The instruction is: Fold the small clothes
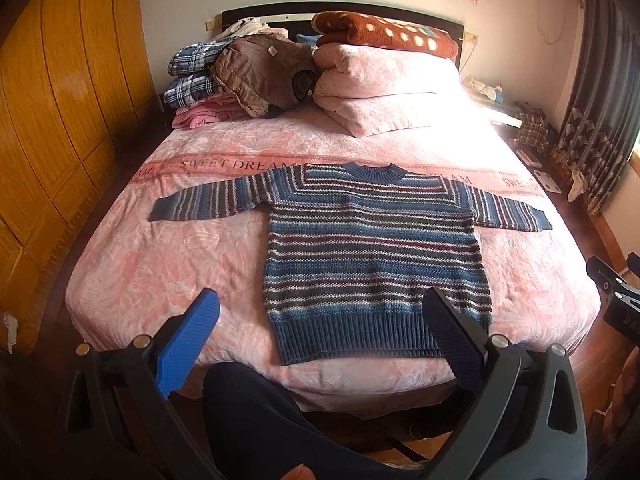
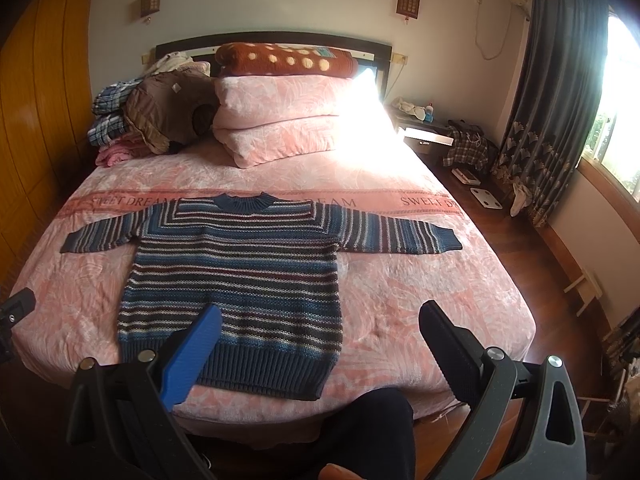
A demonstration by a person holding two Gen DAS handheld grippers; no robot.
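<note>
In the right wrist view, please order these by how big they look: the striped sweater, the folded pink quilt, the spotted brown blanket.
1. Striped sweater, though it lies nearest the camera.
2. Folded pink quilt.
3. Spotted brown blanket, farthest away and partly hidden behind the quilt.

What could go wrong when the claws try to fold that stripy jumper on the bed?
The blue striped knitted sweater has its ribbed hem near the edge of the pink bedspread, so a tug toward the person might drag it off. Both sleeves lie spread wide, so one could flop loose or bunch mid-fold. The open left claw and open right claw might pinch the soft bedspread along with the knit.
</note>
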